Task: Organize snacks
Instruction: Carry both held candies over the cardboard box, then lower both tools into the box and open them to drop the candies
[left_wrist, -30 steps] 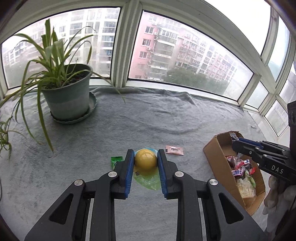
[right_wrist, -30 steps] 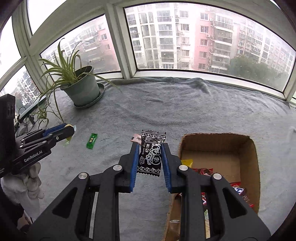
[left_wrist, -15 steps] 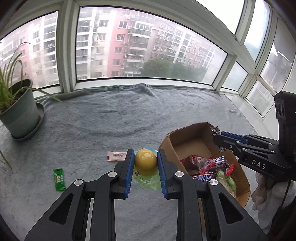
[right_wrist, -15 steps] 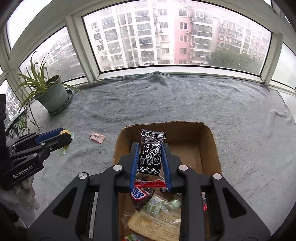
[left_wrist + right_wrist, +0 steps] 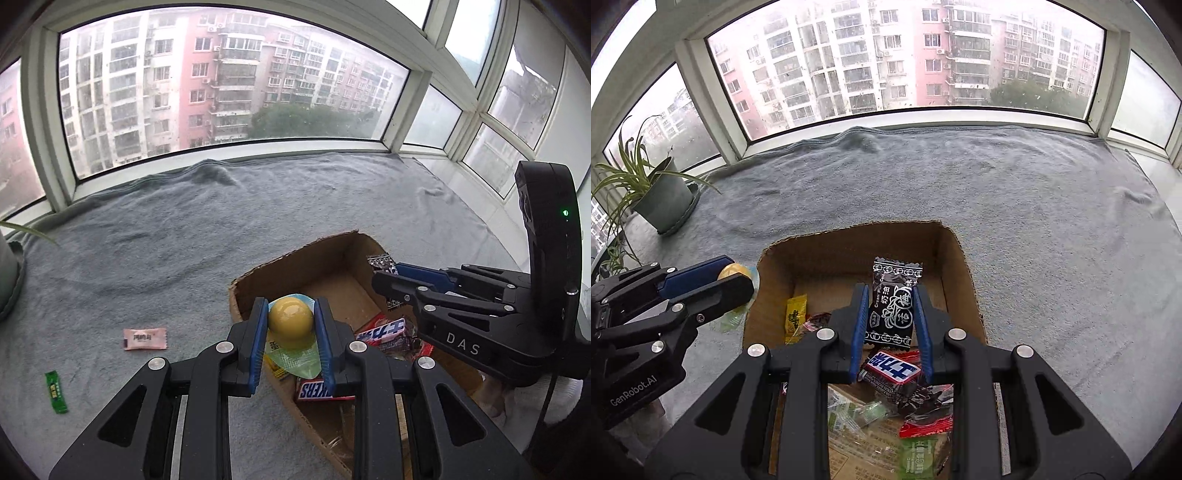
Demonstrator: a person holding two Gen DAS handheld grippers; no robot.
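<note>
Claw, left (image 5: pixel 291 334): clamped on a yellow jelly cup (image 5: pixel 290 323); the domed cup is seen pinched between the blue pads, its green-printed film lid hanging below.
Claw, right (image 5: pixel 891 314): clamped on a black plum-candy packet (image 5: pixel 892 304), held upright, top crimp standing clear above the pads.
Receptacle: cardboard box (image 5: pixel 964 258), open-topped, resting on the grey towel (image 5: pixel 1034 206) that covers the surface.
Position, right: packet is held over the box interior, above the bars and wrappers already inside.
Position, left: jelly cup is held at the box's left wall, roughly over the rim; whether it is fully inside the opening cannot be told.
Box contents: Snickers bars (image 5: pixel 325 389), a yellow sachet (image 5: pixel 795 317), red and green wrappers are noted; the far half of the floor is bare.
Loose items: a pink candy (image 5: pixel 144 338) and a green candy stick (image 5: pixel 56 386) lie on the towel, left of the box, well apart from it.
Step in hand (judged): delivery of two snacks to the box, release not yet made.
Next move (judged): right pads to be parted so the packet drops in; left claw to be carried further over the opening before its release, otherwise the cup may catch the rim and roll out.
Remaining (judged): the two loose candies are left to be collected.
</note>
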